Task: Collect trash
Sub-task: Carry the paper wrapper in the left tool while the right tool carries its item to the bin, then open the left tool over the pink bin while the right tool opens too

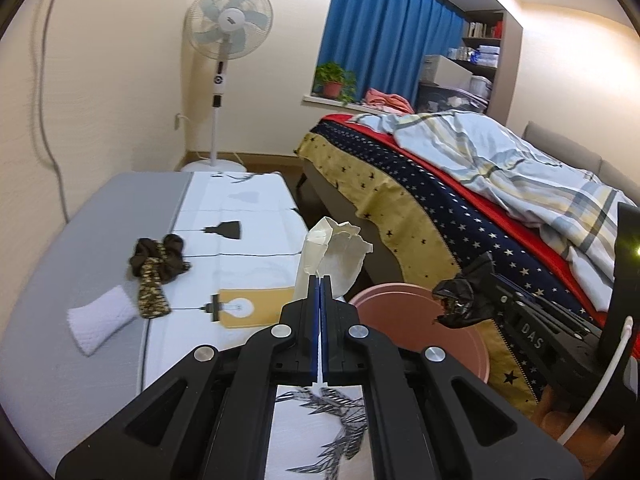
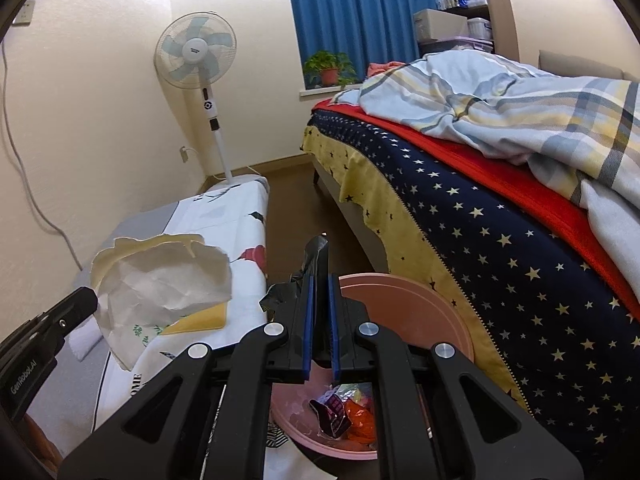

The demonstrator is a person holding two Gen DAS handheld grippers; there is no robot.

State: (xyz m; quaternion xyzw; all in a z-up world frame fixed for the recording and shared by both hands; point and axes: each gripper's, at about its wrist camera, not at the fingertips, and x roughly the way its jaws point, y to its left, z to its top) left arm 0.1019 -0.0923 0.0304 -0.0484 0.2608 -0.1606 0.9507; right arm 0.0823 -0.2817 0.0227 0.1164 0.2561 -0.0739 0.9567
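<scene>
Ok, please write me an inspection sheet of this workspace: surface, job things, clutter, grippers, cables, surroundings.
Surface: low bench with a white printed cover, beside the bed.
Job's things: crumpled white paper; black plastic scrap; pink bin on the floor, wrappers inside.
Clutter: brown scrunchie and white cloth on the bench.
Grippers: left gripper shut on the paper; right gripper shut on the scrap, above the bin.
Cables: grey cable down the wall.
Surroundings: standing fan, blue curtain, potted plant.

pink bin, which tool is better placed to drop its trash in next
Right. The right tool holds black plastic directly above the open pink bin; the left tool holds white paper beside the bin, over the bench edge.
</scene>
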